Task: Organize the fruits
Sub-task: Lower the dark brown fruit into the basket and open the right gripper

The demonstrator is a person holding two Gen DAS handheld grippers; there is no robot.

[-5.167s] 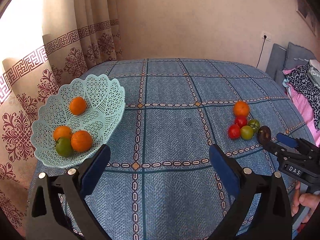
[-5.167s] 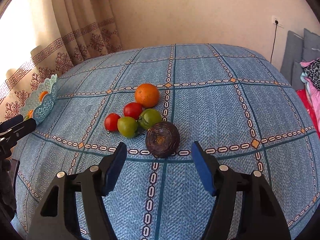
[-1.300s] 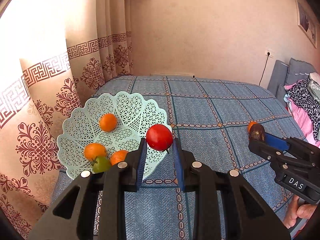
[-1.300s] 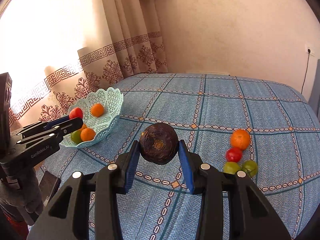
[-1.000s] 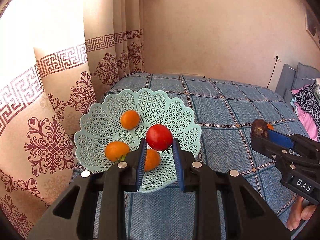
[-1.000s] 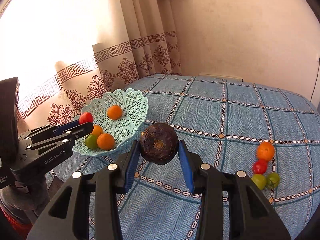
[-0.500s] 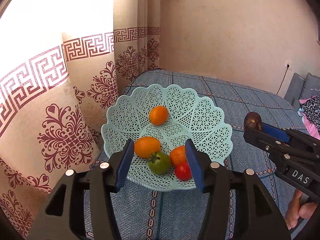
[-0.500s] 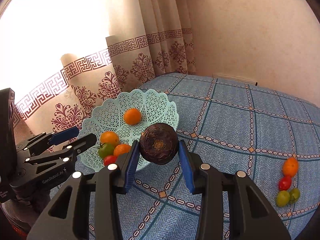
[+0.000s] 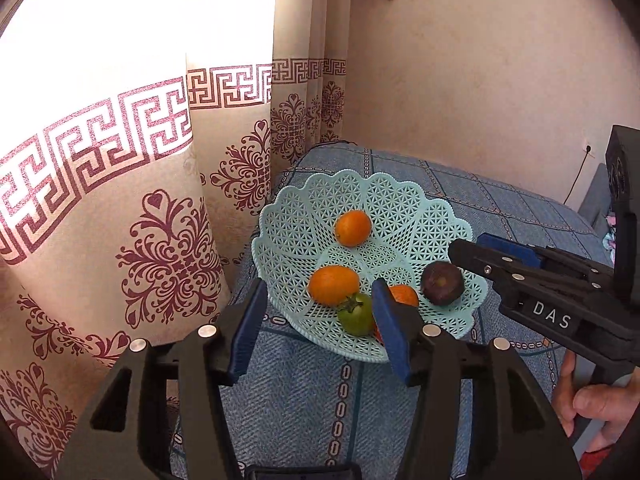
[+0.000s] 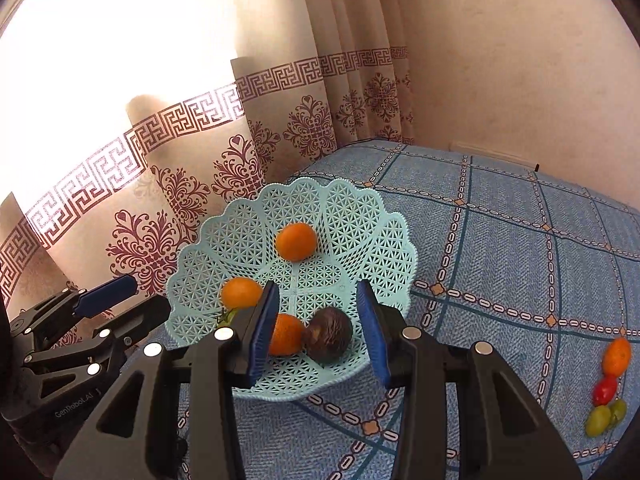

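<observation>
Both grippers, left gripper [image 9: 316, 332] and right gripper [image 10: 318, 330], spread, empty. Dark fruit [image 10: 328, 338] lies in basket [image 10: 384, 216]. Remaining tomatoes [image 10: 604, 390] near bed's right edge look soft, likely slippery: pinch lightly across the middle.

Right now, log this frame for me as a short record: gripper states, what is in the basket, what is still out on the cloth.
left gripper: open, empty, hovering at the basket's near rim
right gripper: open, over the basket
basket: pale green lattice, on the blue checked cloth
dark purple fruit: lying in the basket, free of the pads
in basket: three oranges, one green tomato, dark purple fruit
still on cloth: one orange, one red tomato, two green ones
</observation>
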